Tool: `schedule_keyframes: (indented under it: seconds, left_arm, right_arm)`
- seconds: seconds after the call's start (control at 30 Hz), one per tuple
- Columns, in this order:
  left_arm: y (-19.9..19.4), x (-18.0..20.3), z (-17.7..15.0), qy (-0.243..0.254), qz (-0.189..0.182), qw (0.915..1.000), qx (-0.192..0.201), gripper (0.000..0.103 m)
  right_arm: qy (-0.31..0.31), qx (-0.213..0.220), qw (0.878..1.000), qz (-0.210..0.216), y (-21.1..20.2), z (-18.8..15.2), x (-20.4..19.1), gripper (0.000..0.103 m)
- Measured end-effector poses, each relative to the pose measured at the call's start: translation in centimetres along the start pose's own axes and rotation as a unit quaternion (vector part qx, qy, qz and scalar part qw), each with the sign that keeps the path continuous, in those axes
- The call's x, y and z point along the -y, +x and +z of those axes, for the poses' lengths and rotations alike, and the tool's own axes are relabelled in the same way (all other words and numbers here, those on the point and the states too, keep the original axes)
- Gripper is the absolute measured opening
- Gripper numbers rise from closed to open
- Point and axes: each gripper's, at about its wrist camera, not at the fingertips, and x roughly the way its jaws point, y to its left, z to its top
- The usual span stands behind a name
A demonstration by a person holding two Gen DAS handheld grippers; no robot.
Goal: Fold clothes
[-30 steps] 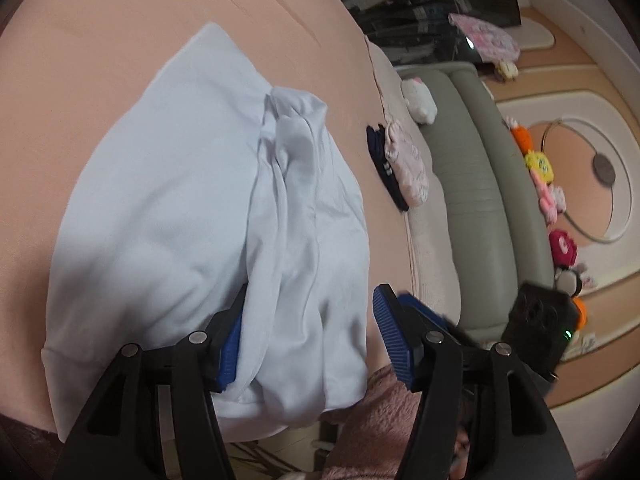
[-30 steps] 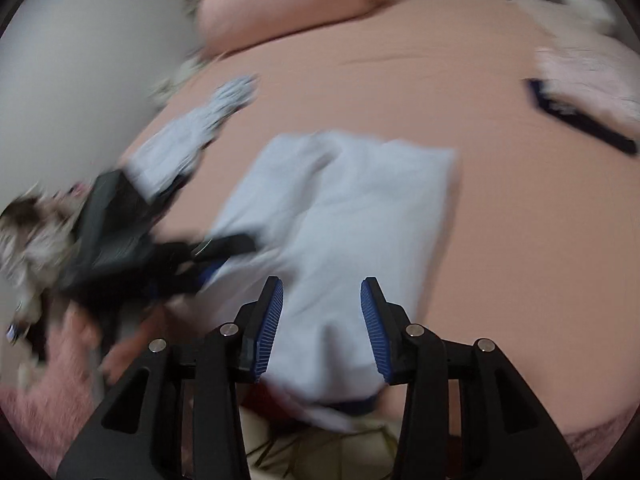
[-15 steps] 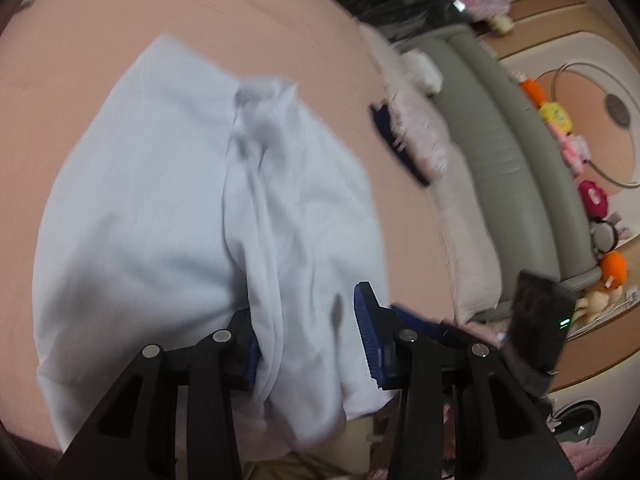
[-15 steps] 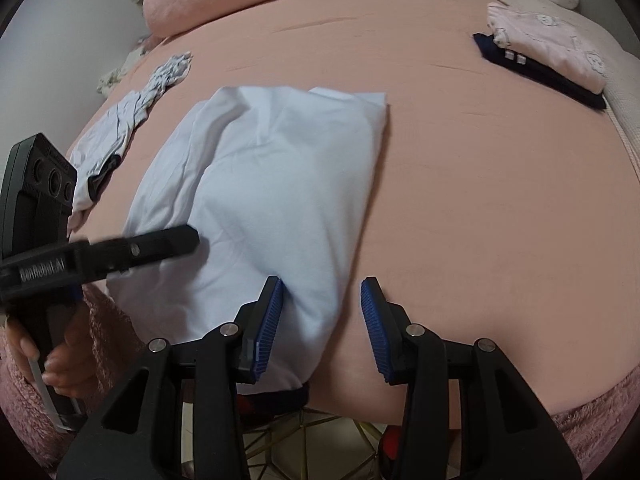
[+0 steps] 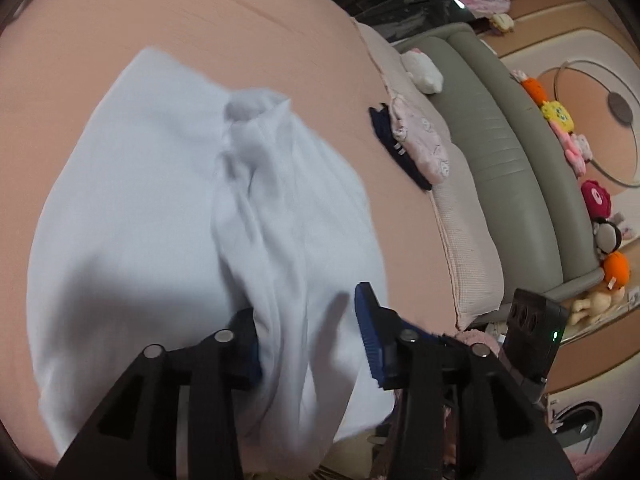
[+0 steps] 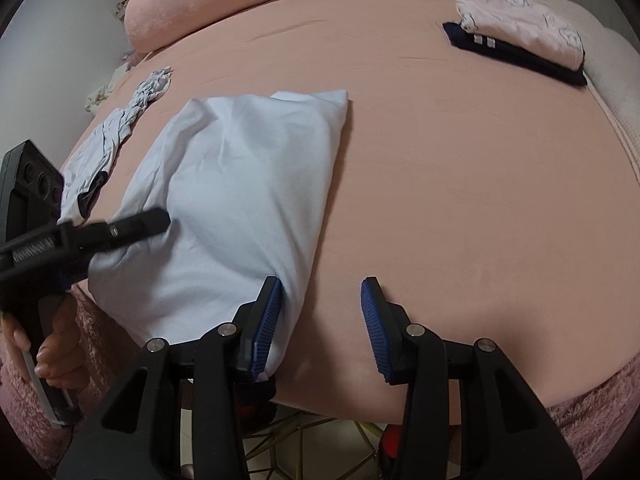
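Two folded garments (image 6: pixel 520 44) on pink bed (image 6: pixel 460 200)

No words, brands or numbers can be read anywhere. The left gripper (image 6: pixel 80 236) carries a pale marking on its side. It is too blurred to make out.

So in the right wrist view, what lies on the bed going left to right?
Crumpled pale garment → light blue shirt → bare pink sheet → folded pink and navy clothes.

White garment's (image 5: pixel 152 208) near hem hidden behind left hand-held gripper (image 5: pixel 308 332).
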Motion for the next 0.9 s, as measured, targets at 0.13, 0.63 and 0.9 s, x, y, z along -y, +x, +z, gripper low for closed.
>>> schedule_keyframes:
  seconds: [0.13, 0.63, 0.9]
  left_arm:
    - [2.2, -0.1, 1.1, 0.004, 0.026, 0.9996, -0.014, 0.027]
    - [-7.2, 1.3, 2.9, 0.092, 0.118, 0.9861, 0.073, 0.012]
    - [-6.3, -7.6, 4.0, -0.052, 0.112, 0.9922, -0.015, 0.036]
  right_arm:
    - [0.002, 0.004, 1.0, 0.001, -0.3, 0.1, 0.3, 0.042]
    - [-0.033, 0.027, 0.999, 0.03, -0.8, 4.9, -2.2, 0.042]
    - [-0.11, -0.038, 0.993, -0.005, 4.8, 5.4, -6.8, 0.052]
